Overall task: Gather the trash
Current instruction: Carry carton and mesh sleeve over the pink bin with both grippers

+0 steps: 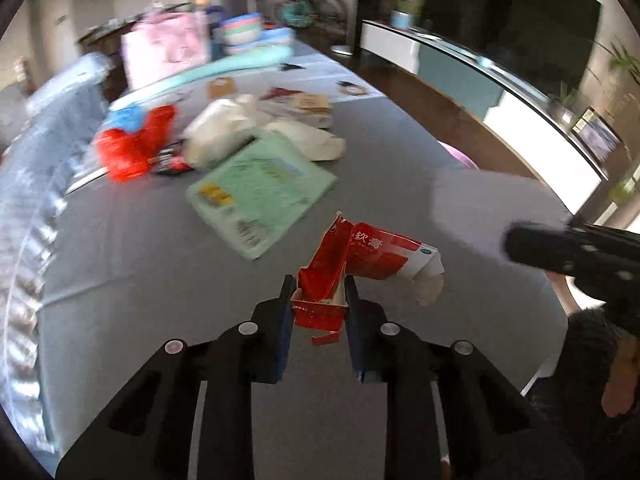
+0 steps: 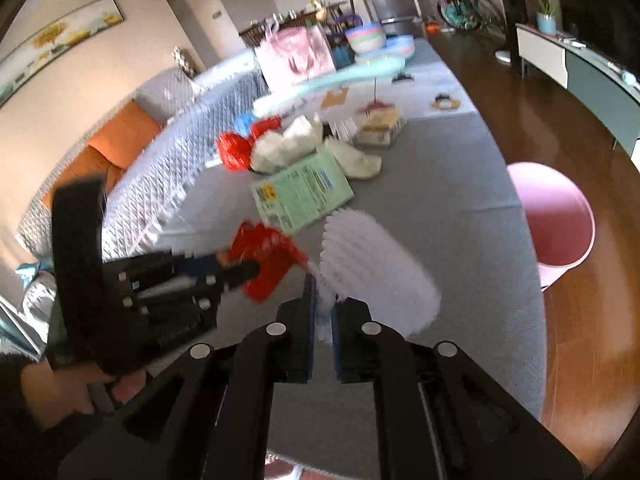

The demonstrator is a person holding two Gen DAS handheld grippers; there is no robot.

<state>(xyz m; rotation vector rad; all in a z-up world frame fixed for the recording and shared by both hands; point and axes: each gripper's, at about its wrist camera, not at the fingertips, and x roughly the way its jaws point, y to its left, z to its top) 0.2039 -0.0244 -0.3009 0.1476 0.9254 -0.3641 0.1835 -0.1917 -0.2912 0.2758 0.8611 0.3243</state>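
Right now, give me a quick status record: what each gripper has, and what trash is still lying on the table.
left gripper: shut on torn red carton
right gripper: shut on white paper sheet, blurred
still on grey table: green packet, two white crumpled bags, red plastic bag
bin candidate: pink container on the floor beside the table

Red carton [image 1: 352, 268]: thin cardboard, glossy, crumpled & torn. White sheet [image 2: 372, 276]: soft paper w/ scalloped edge. Grey table cover [image 1: 400, 152]: matt woven cloth. Floor [image 2: 560, 120]: polished wood, glossy. Green pack [image 1: 260, 188]: smooth plastic film.
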